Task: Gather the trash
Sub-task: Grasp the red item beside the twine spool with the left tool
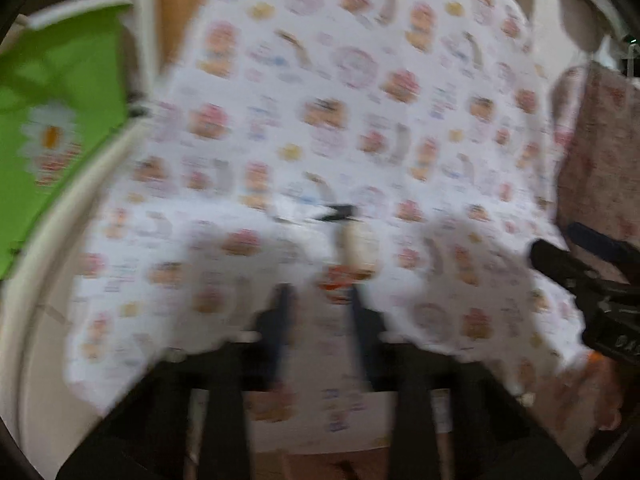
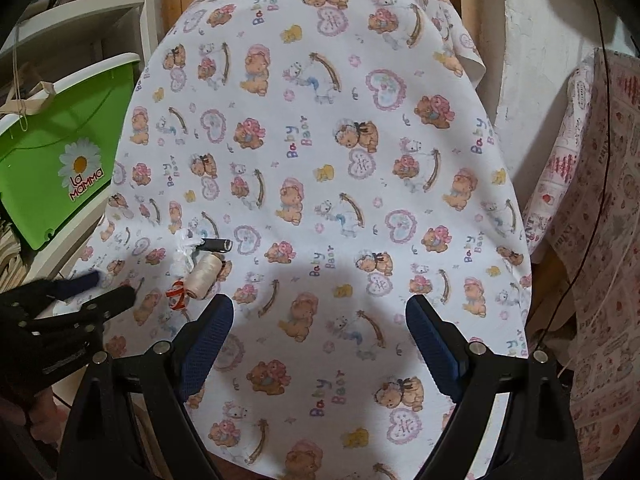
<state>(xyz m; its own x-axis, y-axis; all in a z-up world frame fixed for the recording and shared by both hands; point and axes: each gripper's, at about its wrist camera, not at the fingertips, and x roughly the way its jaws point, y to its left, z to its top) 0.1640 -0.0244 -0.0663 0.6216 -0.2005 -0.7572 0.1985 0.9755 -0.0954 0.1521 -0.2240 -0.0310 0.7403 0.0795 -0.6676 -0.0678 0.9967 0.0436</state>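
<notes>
A small heap of trash lies on the bear-print cloth [image 2: 320,140]: crumpled white plastic [image 2: 182,250], a black tube [image 2: 216,245], a cream thread spool [image 2: 206,276] and a red-and-white scrap [image 2: 176,294]. My left gripper [image 2: 110,286] sits just left of the heap and apart from it. Its jaws stand close together with a narrow gap. In the blurred left wrist view, only cloth shows between the left gripper [image 1: 322,300] jaws. The spool [image 1: 356,240] and red scrap [image 1: 340,276] lie just beyond its tips. My right gripper [image 2: 324,344] hangs open over bare cloth, right of the heap.
A green box [image 2: 60,152] with a daisy label stands on a white shelf [image 2: 80,8] at the left. Another patterned cloth [image 2: 592,200] hangs at the right, with a dark cable across it. A hand [image 2: 36,408] holds the left gripper.
</notes>
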